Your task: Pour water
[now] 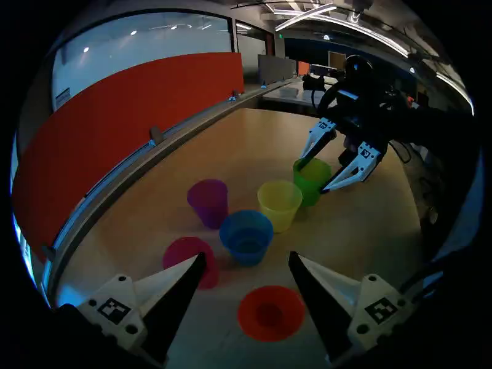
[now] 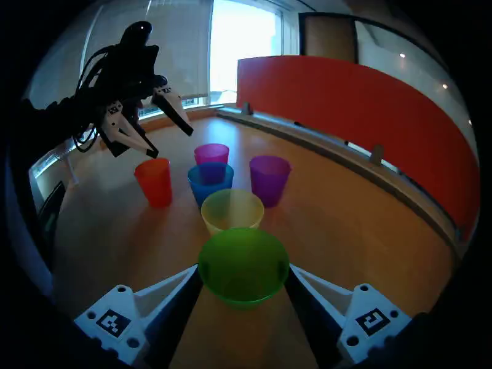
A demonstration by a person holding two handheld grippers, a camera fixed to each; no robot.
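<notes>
- The right gripper (image 2: pixel 243 270) has the green cup (image 2: pixel 243 258) between its two fingers, one tip at each side of the wall just below the rim. I cannot tell whether they press on it or only flank it. I judge this to be the cup meant for pouring, taken from the side so it can be tipped.
- The cup stands upright on the wooden table (image 2: pixel 357 234); no water level can be made out through its tinted wall.
- Straight ahead of those fingertips, nearly touching the green cup, is the yellow cup (image 2: pixel 232 210), the likeliest receiver.
- Beyond it come the blue cup (image 2: pixel 210 179) and the magenta cup (image 2: pixel 211 152). The purple cup (image 2: pixel 269 178) is off to the fingers' right and the orange cup (image 2: pixel 154 181) off to their left.
- The left gripper (image 1: pixel 246 255) has its fingers spread wide with nothing between them. It hovers above the orange cup (perhaps ready to steady a cup, though that is a guess).
- What stands in the way: the cups are packed tight, so tipping the green one forward risks knocking the yellow rim, and the left gripper hangs over the far end of the group.
- A red partition (image 2: pixel 369 104) runs along the table edge, well clear of both sets of fingers.
</notes>
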